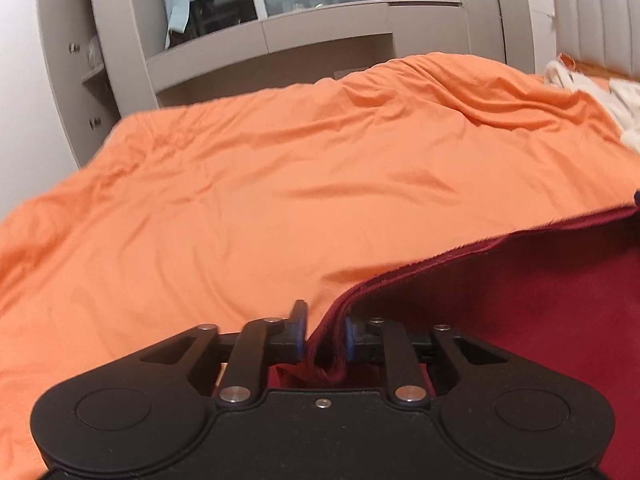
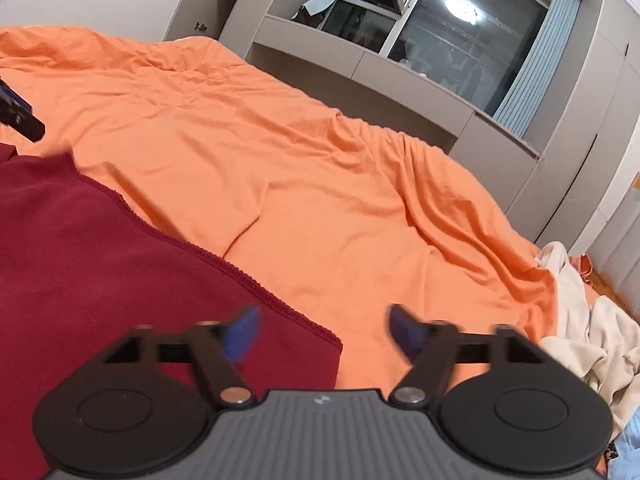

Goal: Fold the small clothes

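The left tool (image 1: 325,338) stands with its jaws slightly parted; a bunched corner of the dark red garment (image 1: 520,300) rises between the blue pads (image 1: 299,340), and a narrow gap shows on either side of the cloth, so the pads do not appear to press on it. From that corner the garment spreads away to the right of the left tool, its stitched hem running up and rightward across the orange bed cover (image 1: 260,200). The right tool (image 2: 324,334) stands with its jaws wide apart and nothing between them; its blue pads (image 2: 242,336) are blurred. The near right corner of the dark red garment (image 2: 100,260) lies flat on the orange bed cover (image 2: 320,180) just ahead of the right tool's left finger, and the rest of the cloth extends to the left of that tool. The left tool (image 2: 20,116) shows as a dark tip at the far left edge of the right wrist view, beyond the garment. A heap of cream cloth (image 2: 580,320) lies at the bed's edge to the right of the right tool. Grey cabinets (image 1: 320,32) and a dark window (image 2: 460,32) stand beyond the bed.
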The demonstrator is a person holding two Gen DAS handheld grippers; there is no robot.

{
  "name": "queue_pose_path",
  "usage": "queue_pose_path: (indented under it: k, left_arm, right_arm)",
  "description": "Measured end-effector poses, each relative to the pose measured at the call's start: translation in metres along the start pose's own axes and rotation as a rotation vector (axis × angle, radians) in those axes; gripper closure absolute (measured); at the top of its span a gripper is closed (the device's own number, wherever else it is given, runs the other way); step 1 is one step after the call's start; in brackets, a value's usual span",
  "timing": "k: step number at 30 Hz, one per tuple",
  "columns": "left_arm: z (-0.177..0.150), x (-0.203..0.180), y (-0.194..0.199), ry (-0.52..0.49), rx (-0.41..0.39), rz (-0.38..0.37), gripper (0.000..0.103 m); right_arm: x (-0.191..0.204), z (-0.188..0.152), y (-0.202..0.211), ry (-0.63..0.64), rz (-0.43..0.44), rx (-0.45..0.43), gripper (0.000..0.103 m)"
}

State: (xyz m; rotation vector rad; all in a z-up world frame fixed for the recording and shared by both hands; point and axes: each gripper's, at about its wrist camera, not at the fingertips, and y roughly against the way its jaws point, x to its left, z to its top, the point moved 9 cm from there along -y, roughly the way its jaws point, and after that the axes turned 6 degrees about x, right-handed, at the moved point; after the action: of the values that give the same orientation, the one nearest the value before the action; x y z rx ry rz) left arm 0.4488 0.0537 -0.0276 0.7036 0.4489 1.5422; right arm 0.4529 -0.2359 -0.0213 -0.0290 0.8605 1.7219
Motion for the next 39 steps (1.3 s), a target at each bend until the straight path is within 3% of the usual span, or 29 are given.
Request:
queue_pose_path:
  k: [1,4,8,10,16,19,22,24,27,31,39]
  left_arm:
    - [-0.001,0.002,0.002,0.027,0.009,-0.018,0.066]
    - [-0.002,0.012,0.009,0.13,0.018,-0.108,0.035]
    - [-0.007,0.037,0.025,0.227,-0.004,-0.164,0.008]
    - [-0.014,0.056,0.031,0.261,-0.014,-0.158,0.001]
    - [-0.046,0.117,0.029,0.413,0.02,-0.196,0.001]
    - [-0.068,0.137,0.02,0.544,0.063,-0.292,0.003]
    - [-0.086,0.141,0.014,0.647,0.094,-0.436,0.006]
    - [-0.09,0.135,0.017,0.65,0.092,-0.514,0.008]
    - [-0.09,0.114,0.03,0.566,0.091,-0.61,0.008]
    - [-0.093,0.087,0.042,0.457,0.132,-0.641,0.008]
    - [-0.098,0.093,0.07,0.552,0.142,-0.689,0.008]
  right_arm:
    - [-0.002,0.0,0.003,0.001,-0.013,-0.007,0.007]
    - [-0.007,-0.003,0.009,0.002,-0.022,-0.007,0.002]
    - [-0.011,-0.014,0.016,0.001,-0.035,0.006,0.0]
    - [-0.012,-0.018,0.021,-0.01,-0.037,0.01,0.0]
    - [-0.002,-0.018,0.057,-0.077,0.023,-0.052,0.0]
    - [0.009,-0.013,0.083,-0.108,0.062,-0.097,0.0]
    - [0.019,-0.006,0.105,-0.115,0.091,-0.139,0.0]
    - [0.024,-0.006,0.116,-0.124,0.096,-0.151,0.0]
    - [0.032,-0.007,0.129,-0.151,0.118,-0.154,0.0]
    - [0.043,-0.013,0.138,-0.157,0.145,-0.142,0.0]
    - [0.055,-0.034,0.125,-0.201,0.194,-0.035,0.0]
